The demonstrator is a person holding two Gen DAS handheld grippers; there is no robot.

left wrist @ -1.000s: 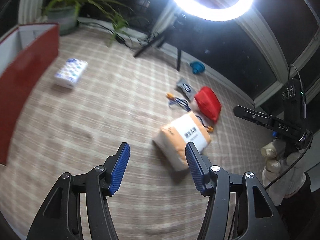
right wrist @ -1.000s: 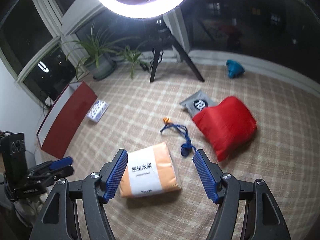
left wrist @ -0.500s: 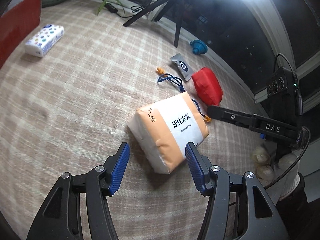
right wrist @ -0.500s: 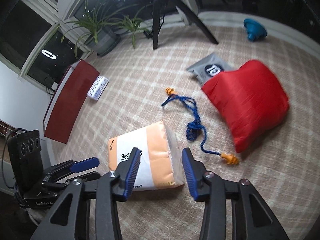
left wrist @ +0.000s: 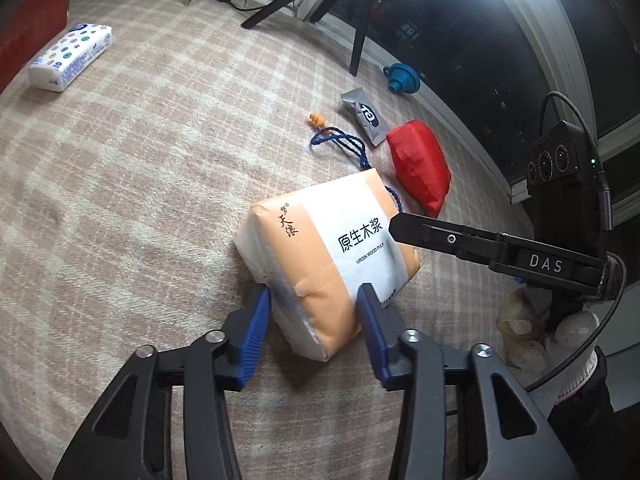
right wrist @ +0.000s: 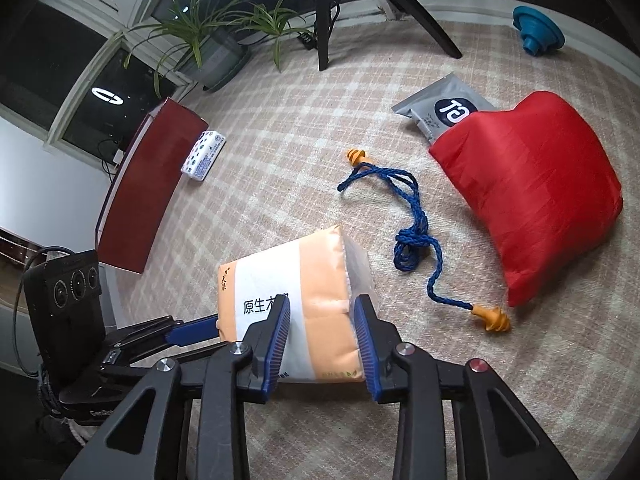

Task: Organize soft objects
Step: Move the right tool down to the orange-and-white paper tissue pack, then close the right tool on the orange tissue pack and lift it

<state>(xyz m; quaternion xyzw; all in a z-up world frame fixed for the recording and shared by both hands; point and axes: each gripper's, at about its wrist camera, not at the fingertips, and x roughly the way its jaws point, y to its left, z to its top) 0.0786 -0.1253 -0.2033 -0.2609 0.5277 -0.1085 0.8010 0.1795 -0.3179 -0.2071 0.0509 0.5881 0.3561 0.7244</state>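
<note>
An orange and white tissue pack (left wrist: 328, 248) lies on the checked rug; it also shows in the right wrist view (right wrist: 296, 296). My left gripper (left wrist: 314, 312) has its jaws around the pack's near end, pads touching its sides. My right gripper (right wrist: 322, 320) is shut on the pack's other end, and one of its fingers shows in the left wrist view (left wrist: 440, 236) across the pack. A red soft bag (right wrist: 532, 204), a blue cord with orange earplugs (right wrist: 412, 240) and a grey pouch (right wrist: 444, 108) lie beyond.
A small patterned tissue pack (left wrist: 70, 56) lies by a red box (right wrist: 140, 192) at the left. A blue funnel (right wrist: 536, 36), tripod legs (right wrist: 324, 12) and a potted plant (right wrist: 208, 52) stand at the rug's far edge.
Both grippers have moved down to the orange tissue pack and closed on it from opposite ends; the right jaws narrowed most.
</note>
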